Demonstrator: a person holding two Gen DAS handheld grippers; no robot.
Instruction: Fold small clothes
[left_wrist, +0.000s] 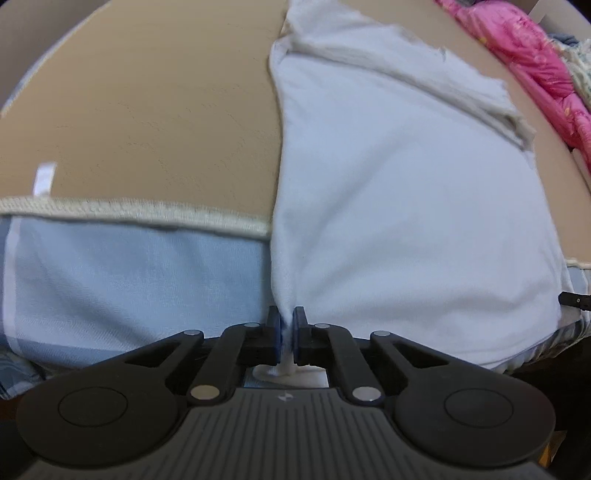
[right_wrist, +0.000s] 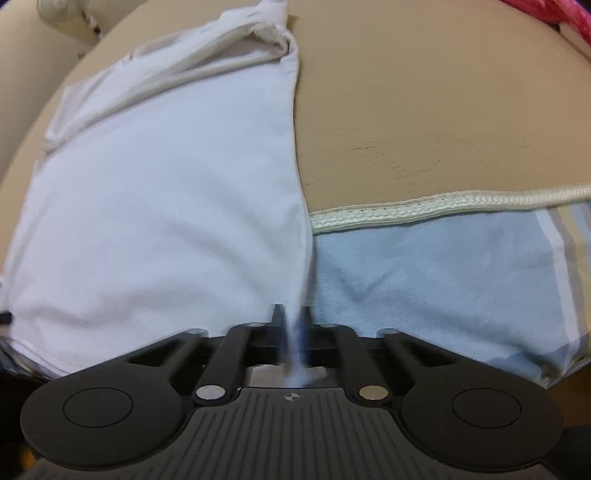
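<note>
A white garment (left_wrist: 406, 192) lies on a tan mat (left_wrist: 147, 110), its near part hanging over the mat's edge. My left gripper (left_wrist: 287, 328) is shut on the garment's near left corner. In the right wrist view the same white garment (right_wrist: 166, 192) fills the left side, and my right gripper (right_wrist: 291, 325) is shut on its near right corner. The far end of the garment is bunched into folds (right_wrist: 207, 62). The cloth stretches from both grippers away over the mat (right_wrist: 443, 110).
The mat has a cream stitched border (right_wrist: 443, 206). Below it is a light blue striped sheet (left_wrist: 129, 280). A pink patterned cloth (left_wrist: 535, 62) lies bunched at the far right of the mat.
</note>
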